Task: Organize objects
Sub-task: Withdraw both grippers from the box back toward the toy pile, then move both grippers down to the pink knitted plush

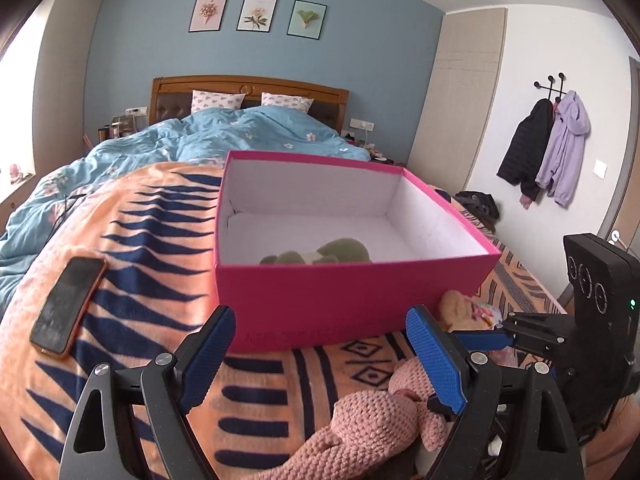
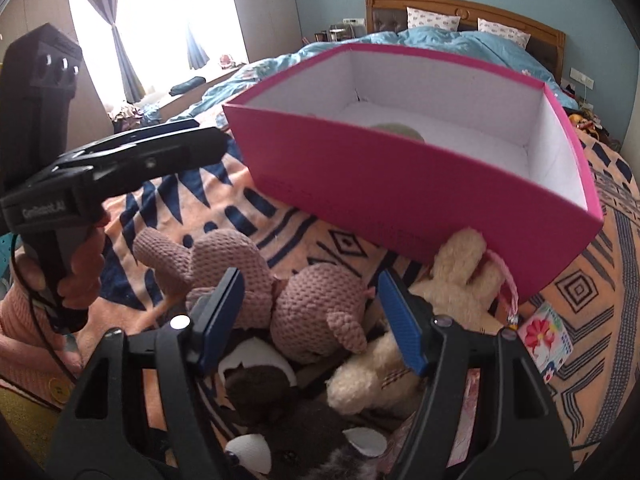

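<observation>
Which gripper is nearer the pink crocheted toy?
Right. The right gripper has its open fingers straddling the pink crocheted toy; the left gripper, also open, hovers beside it, facing the pink box.

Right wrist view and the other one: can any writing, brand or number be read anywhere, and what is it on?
"GenRobot.AI", roughly; blurred white lettering on the black body of the left gripper, seen from the right wrist.
Faint embossed line low on the pink box front: too faint to read.
Small colourful card with a red flower: its print is too small to read.
Three framed prints on the wall: plant pictures, no legible words.
Phone: dark screen, no text.
</observation>
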`<state>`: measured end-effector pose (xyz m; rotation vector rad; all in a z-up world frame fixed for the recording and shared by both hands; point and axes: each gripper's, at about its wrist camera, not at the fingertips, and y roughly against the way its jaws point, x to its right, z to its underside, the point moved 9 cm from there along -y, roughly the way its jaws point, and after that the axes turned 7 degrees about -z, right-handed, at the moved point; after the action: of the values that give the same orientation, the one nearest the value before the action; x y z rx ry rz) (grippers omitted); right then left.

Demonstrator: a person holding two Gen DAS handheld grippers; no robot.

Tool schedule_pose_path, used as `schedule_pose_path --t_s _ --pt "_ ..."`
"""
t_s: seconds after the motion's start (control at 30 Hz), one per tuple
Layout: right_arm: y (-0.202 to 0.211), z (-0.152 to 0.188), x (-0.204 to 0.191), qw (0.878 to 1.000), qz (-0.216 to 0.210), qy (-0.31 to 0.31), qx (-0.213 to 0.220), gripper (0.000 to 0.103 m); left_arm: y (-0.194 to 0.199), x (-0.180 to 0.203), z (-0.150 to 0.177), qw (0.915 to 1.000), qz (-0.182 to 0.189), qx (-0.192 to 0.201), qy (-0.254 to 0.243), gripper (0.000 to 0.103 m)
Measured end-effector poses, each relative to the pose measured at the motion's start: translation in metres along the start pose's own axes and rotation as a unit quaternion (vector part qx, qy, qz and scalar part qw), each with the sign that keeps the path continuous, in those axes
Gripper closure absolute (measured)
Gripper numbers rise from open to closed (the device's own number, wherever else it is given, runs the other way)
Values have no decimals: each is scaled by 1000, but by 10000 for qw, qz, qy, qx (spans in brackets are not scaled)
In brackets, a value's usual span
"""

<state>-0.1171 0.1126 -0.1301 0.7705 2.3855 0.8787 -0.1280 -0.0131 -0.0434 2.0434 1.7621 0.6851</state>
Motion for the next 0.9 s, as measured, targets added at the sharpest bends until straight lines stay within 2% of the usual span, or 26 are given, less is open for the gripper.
schedule_pose_path --t_s 0.17,0.33,0.43,0.6,0.9 --pt "1 9 7 9999 -27 -98 -69 32 3 1 12 9998 117 -130 1 14" --pt "2 13 4 9999 -21 -55 -94 32 8 -2 24 9998 11 -196 -41 14" --pt "1 14 4 9999 -11 -106 -94 33 9 -2 32 9995 71 -303 -92 14" --pt "-4 12 1 9997 -31 -166 -152 35 11 7 48 9981 142 -486 -363 14" --pt "-8 10 -3 9989 -243 -389 -125 47 7 12 67 9953 357 -777 -462 16"
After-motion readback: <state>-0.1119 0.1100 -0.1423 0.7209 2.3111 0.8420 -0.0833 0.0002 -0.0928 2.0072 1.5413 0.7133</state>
